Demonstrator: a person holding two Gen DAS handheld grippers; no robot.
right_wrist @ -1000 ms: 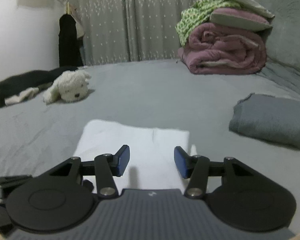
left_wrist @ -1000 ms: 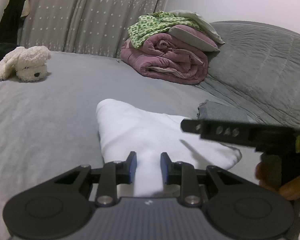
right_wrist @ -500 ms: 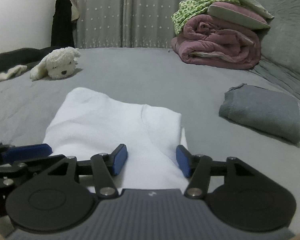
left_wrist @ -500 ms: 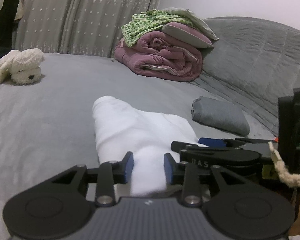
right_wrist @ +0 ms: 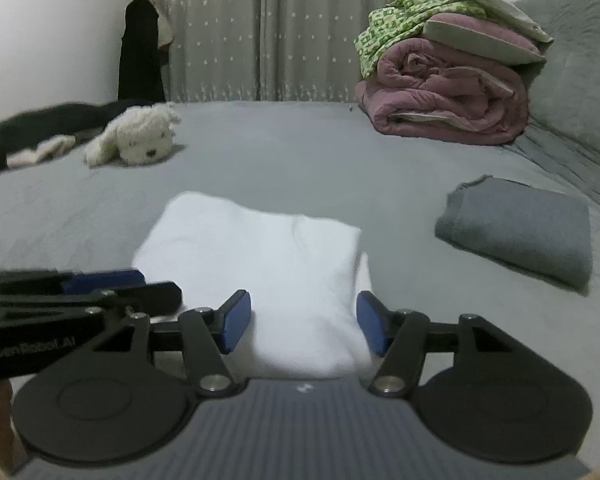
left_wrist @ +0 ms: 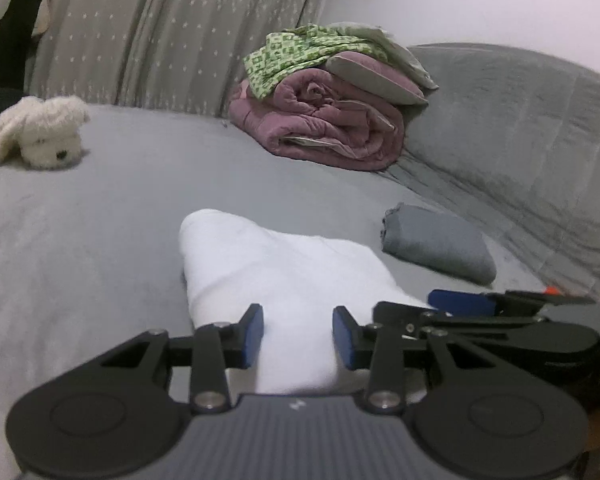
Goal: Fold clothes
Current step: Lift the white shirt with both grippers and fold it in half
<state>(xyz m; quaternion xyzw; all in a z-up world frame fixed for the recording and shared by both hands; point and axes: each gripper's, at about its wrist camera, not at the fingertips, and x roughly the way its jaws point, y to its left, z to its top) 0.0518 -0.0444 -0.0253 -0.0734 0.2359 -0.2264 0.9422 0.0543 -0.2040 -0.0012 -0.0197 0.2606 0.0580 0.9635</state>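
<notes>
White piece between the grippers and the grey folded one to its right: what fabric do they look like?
White garment: soft, thick, matte knit, probably cotton; rounded, puffy fold edges. Grey cloth: matte, slightly coarser weave or knit, maybe cotton too; crisper folded edge. Weave too blurred to confirm.

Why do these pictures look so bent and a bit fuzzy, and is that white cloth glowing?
Left wrist view: the fisheye lens curves the bed and darkens the corners; the white folded garment is washed out, its folds barely visible. Right wrist view: same bending; the stuffed dog looks soft, and the room light is dim and even, with only faint shadows.
</notes>
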